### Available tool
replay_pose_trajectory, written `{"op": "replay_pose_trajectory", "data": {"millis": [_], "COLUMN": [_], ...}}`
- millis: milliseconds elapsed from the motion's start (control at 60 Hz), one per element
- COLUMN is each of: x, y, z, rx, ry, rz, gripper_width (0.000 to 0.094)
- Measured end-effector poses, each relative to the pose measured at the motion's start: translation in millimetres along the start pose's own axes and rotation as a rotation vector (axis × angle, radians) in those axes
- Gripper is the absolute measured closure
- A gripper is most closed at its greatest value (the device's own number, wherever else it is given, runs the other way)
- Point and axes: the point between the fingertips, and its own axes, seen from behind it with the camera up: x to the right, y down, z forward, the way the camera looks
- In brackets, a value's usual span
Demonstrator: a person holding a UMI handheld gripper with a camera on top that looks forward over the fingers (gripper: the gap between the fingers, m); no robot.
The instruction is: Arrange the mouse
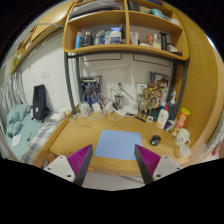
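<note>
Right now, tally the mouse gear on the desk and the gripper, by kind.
Mouse: 1
Mouse pad: 1
Gripper: 1, fingers open, nothing between them
Total: 3

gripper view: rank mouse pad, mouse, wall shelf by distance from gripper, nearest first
From the open gripper:
1. Mouse pad, just ahead of the fingers on the desk.
2. Mouse, beyond the right finger, beside the pad.
3. Wall shelf, high above the desk's back.

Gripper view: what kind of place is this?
Likely a dorm room or home study: a wooden desk with a mouse pad and mouse, cluttered shelves above, bedding alongside. The gripper hangs open above the desk.
</note>
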Motion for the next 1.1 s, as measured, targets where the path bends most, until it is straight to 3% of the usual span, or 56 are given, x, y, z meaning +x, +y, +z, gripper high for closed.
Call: {"op": "replay_pose_trajectory", "data": {"millis": [100, 433, 567, 1100], "x": [19, 181, 228, 261], "y": [26, 148, 173, 122], "z": [8, 38, 60, 265], "rx": [-0.033, -0.204, -0.248, -0.324], "ry": [0.012, 0.247, 0.290, 0.164], "rz": [0.025, 0.117, 0.148, 0.136], "gripper_width": [0.0081, 0.0094, 0.0107, 0.0142]}}
